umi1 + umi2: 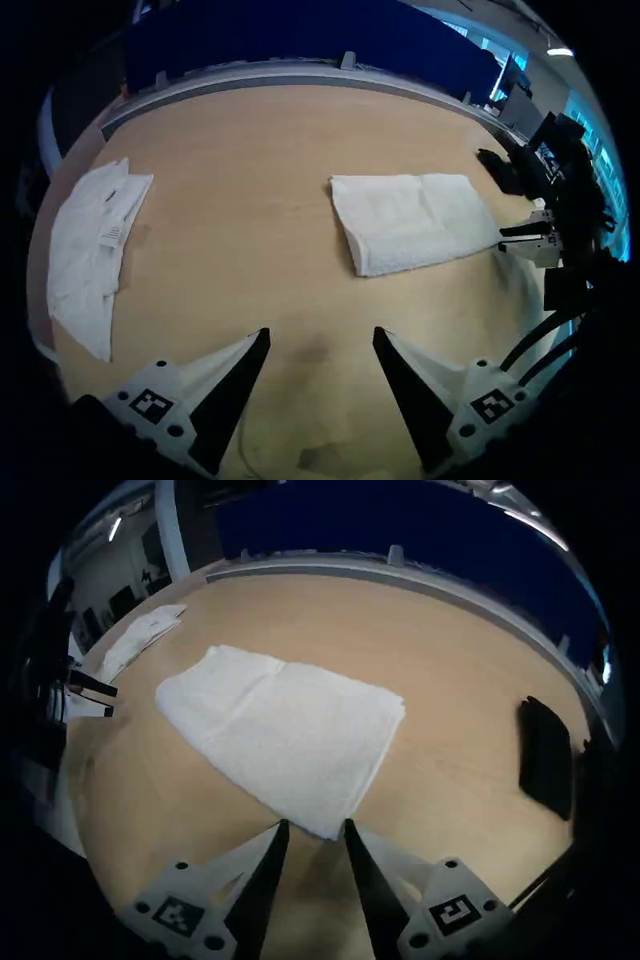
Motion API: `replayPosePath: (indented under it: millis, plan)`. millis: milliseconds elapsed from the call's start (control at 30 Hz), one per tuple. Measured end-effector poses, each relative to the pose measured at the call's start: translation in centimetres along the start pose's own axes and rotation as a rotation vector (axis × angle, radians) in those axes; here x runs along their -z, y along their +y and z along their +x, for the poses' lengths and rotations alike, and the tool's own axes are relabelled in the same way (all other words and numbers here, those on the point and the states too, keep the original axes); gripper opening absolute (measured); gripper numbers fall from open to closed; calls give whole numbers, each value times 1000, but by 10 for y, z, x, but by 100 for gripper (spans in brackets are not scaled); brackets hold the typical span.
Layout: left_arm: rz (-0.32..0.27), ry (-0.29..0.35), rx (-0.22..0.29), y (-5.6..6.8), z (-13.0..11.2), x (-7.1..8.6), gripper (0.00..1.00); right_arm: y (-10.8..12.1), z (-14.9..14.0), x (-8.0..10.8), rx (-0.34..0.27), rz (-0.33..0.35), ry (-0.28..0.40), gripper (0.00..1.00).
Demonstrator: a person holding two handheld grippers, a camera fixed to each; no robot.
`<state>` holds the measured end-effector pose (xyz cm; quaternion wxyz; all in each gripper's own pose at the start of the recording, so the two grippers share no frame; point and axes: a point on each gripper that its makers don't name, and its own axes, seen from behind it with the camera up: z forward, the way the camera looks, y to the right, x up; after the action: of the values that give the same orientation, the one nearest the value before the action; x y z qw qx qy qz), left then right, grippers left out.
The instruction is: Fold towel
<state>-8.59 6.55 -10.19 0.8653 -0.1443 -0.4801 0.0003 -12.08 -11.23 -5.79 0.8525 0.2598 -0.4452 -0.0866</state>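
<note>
Position of the towel [280,728]: flat on the counter [448,680], already folded into a rectangle, centre of the right gripper view; right of centre in the left gripper view.

State of the right tongs [314,826]: narrowly parted at bottom centre of the right gripper view, straddling the nearest corner of the towel, with no visible pressure on it.

State of the left tongs [320,336]: spread wide and empty at the bottom of the left gripper view, over bare counter, well apart from the towel.

Step in hand, by judgement: taking hold of the near corner for a further fold.

1. Lower the right tongs until the tips touch the counter beside the corner.
2. Slide forward so that every layer of the corner sits between the fingers; close firmly.
3. Bring the left tongs across to the adjacent corner along the same edge; grip likewise.
4. Lift both corners level and only just clear of the counter to avoid dragging the lower layers.
5. Carry the edge over to the far edge, align, then release.

Keep clear of the second white cloth [92,248] at the left of the left gripper view and the black object [546,756] at the right of the right gripper view.
</note>
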Motion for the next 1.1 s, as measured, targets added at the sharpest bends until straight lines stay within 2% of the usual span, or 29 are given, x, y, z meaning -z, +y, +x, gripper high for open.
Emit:
replayPosePath:
  millis: [67, 200, 333, 467, 533, 600, 1100]
  plan:
    - [2, -1, 4, -1, -3, 2, 95, 2, -1, -1, 1, -10, -1, 44]
    - [5, -3, 18, -4, -7, 5, 95, 4, -3, -1, 5, -12, -9, 41]
    - [7, -7, 30, -5, -11, 8, 95, 5, -8, -1, 13, -10, -18, 29]
    - [10, -10, 37, -7, -14, 10, 95, 5, -9, -2, 10, -6, -23, 24]
    - [11, -11, 37, -7, -15, 10, 95, 6, -8, -1, 12, -9, -22, 12]
    - [11, -12, 35, -7, -16, 10, 95, 7, -6, 0, 15, -15, -21, 7]
    - [3, -11, 28, 0, -15, 11, 95, 4, 8, 9, 7, -12, 19, 3]
